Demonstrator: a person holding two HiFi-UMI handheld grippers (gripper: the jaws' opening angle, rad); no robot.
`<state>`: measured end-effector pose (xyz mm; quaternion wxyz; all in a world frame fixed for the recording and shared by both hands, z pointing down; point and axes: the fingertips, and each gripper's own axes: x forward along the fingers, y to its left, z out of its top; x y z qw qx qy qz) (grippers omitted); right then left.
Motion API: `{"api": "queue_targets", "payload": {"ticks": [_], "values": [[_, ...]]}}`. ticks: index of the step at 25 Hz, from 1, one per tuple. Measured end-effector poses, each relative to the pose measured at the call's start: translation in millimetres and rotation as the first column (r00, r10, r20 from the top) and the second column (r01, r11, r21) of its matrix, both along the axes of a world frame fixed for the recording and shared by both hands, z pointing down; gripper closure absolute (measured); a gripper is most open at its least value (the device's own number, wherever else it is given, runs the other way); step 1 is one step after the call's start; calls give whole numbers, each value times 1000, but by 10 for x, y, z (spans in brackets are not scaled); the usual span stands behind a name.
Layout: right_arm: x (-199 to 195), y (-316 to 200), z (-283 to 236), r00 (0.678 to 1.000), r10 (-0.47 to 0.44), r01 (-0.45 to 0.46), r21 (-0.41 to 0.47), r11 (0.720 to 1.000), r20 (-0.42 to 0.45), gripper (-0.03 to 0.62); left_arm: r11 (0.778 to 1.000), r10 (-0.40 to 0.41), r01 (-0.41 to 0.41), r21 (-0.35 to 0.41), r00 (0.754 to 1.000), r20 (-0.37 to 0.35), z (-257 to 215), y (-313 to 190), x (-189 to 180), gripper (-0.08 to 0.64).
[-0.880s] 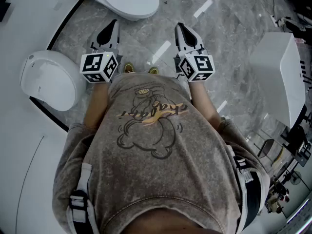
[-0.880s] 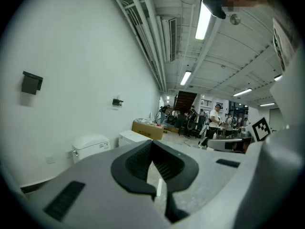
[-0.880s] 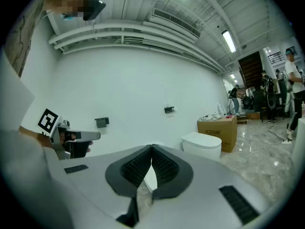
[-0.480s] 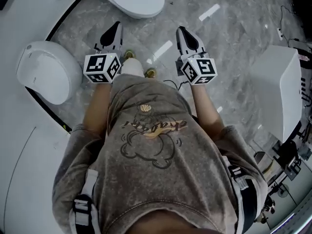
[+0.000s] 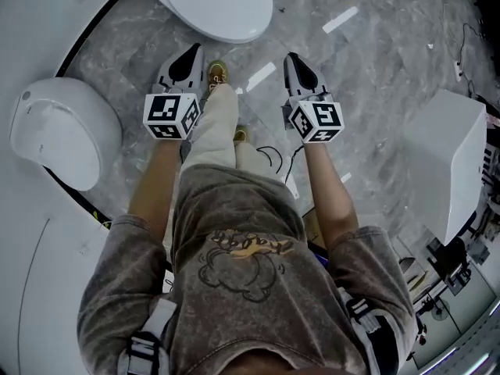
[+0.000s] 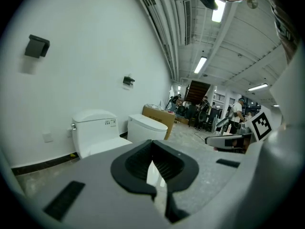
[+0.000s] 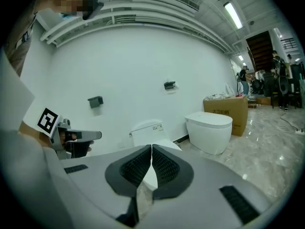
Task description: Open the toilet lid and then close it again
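A white toilet [image 5: 215,2] with its lid down lies at the top of the head view, just ahead of both grippers. The left gripper view shows the toilet [image 6: 97,130] with its tank against the wall, behind the jaws; in the right gripper view the toilet [image 7: 148,132] stands the same way. My left gripper [image 5: 190,57] and right gripper [image 5: 297,62] are side by side in the air, short of the bowl and touching nothing. The left gripper [image 6: 152,144] is shut and empty. The right gripper [image 7: 151,149] is shut and empty too.
A second white toilet [image 5: 58,127] sits at the left by the wall. Another tankless toilet [image 7: 209,130] and a cardboard box [image 7: 226,111] stand further along the wall. A white cabinet [image 5: 449,162] is at the right. The person's leg [image 5: 215,123] is between the grippers.
The person has stepped toward the toilet, one leg swinging forward between the grippers. The toilet at the top has come closer. Both grippers stay shut and level with each other.
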<state>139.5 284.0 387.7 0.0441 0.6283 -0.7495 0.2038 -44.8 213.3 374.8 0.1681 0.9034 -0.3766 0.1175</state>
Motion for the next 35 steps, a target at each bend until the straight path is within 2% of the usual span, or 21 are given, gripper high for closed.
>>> {"api": "queue_targets", "payload": {"ticks": [5,12,19,24,28,35], "values": [[7,-434,976,1000,-20,19,-57,998,-17,565,999,25,-23,-37,999,39,975,-423,164,551],[-45,-782,2356,999,-38,38,-160,986,4,565,992,36,-26,-126,996,76,2368,-692,227,551],[-76,-1017,3301,998,-62,65,-209,976,21,565,982,67,-45,-182,991,112,3454,-718,368,551],[-132,-1071,3604,996,-80,86,-221,972,33,565,979,62,-41,-202,993,101,3804,-732,419,550],[-125,-1132,3631,995,-88,94,-207,974,39,565,981,62,-44,-191,994,86,3805,-782,471,551],[-98,-1172,3610,995,-96,101,-225,969,35,565,974,52,-34,-226,996,75,3762,-771,474,551]]}}
